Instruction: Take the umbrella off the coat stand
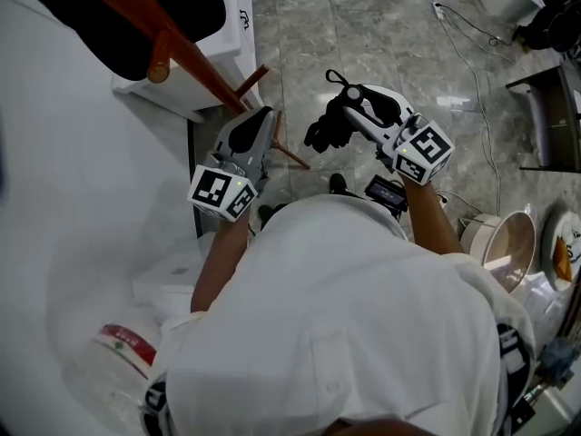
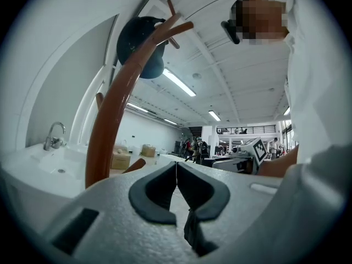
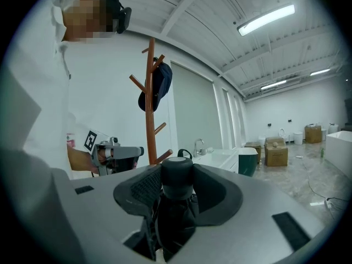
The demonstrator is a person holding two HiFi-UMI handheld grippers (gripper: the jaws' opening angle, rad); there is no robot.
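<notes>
Umbrella [image 3: 174,216] is already off the coat stand [image 3: 149,103]: I have it clamped in my right gripper [image 3: 177,183], mid-frame in the head view, well clear of the pegs. Left gripper [image 2: 176,183] is clenched on nothing. Probably only setting it down is left. Long axis looks roughly upright, handle cap up, folded canopy hanging below.

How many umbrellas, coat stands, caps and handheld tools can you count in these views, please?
black folded umbrella: 1
wooden coat stand: 1
dark cap: 1
tools: 2, the left tool and the right tool
Total: 5
</notes>
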